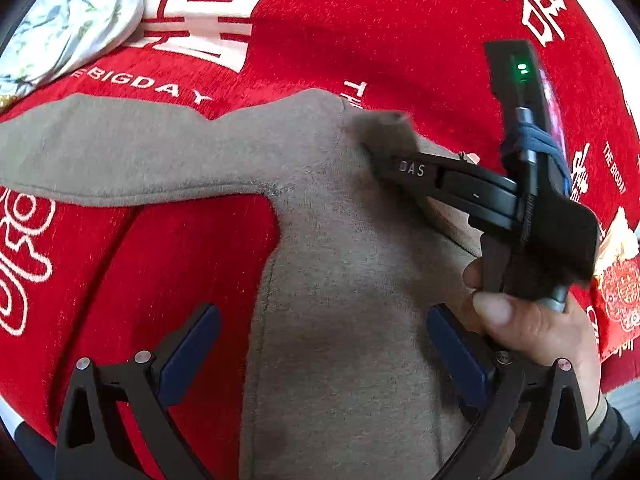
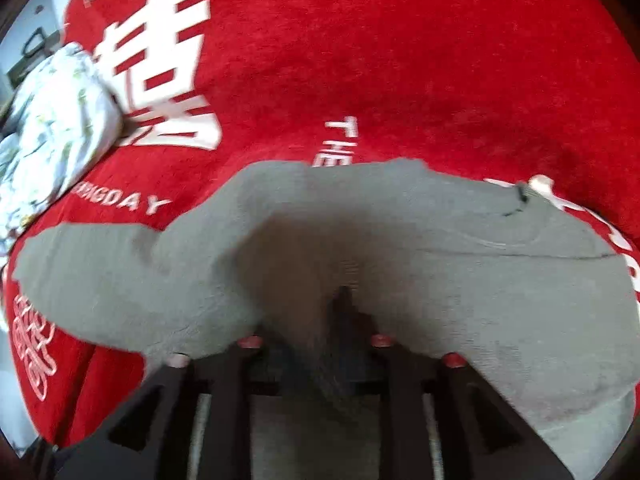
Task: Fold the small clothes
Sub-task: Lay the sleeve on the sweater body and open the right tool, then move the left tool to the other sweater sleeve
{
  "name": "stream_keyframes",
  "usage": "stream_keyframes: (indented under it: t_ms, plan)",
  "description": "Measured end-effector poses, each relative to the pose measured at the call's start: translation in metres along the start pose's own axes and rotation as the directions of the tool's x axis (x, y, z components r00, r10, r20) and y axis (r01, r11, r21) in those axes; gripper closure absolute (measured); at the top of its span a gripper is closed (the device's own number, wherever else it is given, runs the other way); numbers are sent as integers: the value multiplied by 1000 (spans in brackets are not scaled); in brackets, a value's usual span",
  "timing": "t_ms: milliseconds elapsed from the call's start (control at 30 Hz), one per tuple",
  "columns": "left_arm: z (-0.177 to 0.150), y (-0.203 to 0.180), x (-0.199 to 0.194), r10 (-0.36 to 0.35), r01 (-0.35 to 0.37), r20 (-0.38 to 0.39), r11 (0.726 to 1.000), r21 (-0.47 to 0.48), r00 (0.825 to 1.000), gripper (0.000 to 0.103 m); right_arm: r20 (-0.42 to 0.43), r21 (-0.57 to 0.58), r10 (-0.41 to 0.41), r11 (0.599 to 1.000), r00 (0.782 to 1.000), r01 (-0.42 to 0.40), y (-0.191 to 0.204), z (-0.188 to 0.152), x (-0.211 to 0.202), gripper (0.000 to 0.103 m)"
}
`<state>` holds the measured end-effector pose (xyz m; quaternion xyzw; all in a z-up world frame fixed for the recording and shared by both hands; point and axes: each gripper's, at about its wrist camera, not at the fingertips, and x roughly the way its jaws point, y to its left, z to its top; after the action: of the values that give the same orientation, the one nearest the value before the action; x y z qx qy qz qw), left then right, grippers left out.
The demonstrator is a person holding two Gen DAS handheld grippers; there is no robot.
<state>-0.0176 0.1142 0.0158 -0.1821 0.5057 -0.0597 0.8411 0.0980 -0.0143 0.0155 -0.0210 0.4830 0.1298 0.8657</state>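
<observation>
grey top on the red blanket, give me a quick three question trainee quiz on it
1. True or false: the grey top lies on a plain blue sheet.
2. What stands at the far left corner, beyond the top's sleeve? A) a floral pillow B) a basket C) a shoe
3. Fill in: the left gripper hovers over the top with its jaws ____.

Key
1. False: it lies on a red blanket with white lettering.
2. A: the floral pillow.
3. Open, nothing between them. The right gripper reaches to the top near its collar; whether its jaws grip the cloth is too blurred to tell.
</observation>
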Motion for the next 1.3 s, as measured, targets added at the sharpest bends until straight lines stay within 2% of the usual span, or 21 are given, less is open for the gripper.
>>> stream_keyframes:
  t_ms: [33,100,167,233,367,433,467,567,700,800,1000,1067,1167,1233,1300]
  plan:
    - [0,0,0,0,0,-1,1000,-4,1000,0,3,-4,24,1000,1000,-24,1,0,-3,44]
    - [1,-3,-1,-5,5,1,1000,-8,1000,0,18,-2,98,995,995,-98,0,1,-13,35]
    - [2,-6,-4,-9,9,5,1000,-11,1000,0,43,-7,143,990,989,-143,-3,3,-27,34]
    - [4,-12,-6,-7,7,11,1000,0,1000,0,81,-8,139,990,987,-139,-12,5,-44,32]
    - [13,-37,-3,13,-14,16,998,58,1000,0,129,87,57,994,990,-69,-75,2,-73,30]
    - [22,-54,6,16,-16,2,996,83,1000,0,124,123,-21,992,992,5,-107,-2,-78,30]
    - [26,-61,11,16,-15,-5,996,93,1000,0,106,154,-75,986,992,58,-132,-7,-79,30]
    - [43,-87,37,45,-40,-35,990,135,998,0,37,268,-156,953,987,141,-192,-20,-74,30]
    - [64,-112,74,91,-79,-77,985,151,993,0,-16,309,-178,935,984,174,-233,-31,-61,30]
    - [73,-125,98,170,-153,-82,971,184,982,0,-16,297,-181,938,983,178,-240,-31,-49,29]
    - [80,-139,123,276,-262,-7,921,289,961,0,-54,248,-202,946,978,209,-247,-11,-25,13]
    - [85,-141,127,289,-278,5,915,293,957,0,-74,234,-204,948,976,216,-250,-5,-17,9]
    - [89,-143,123,290,-278,-4,920,276,957,0,-99,211,-220,948,971,236,-247,-3,-19,8]
    - [85,-136,108,232,-229,17,945,234,973,0,-68,223,-204,951,977,215,-242,-7,-29,8]
    - [80,-132,107,225,-224,21,951,215,974,0,-31,245,-180,952,983,182,-236,-17,-40,8]
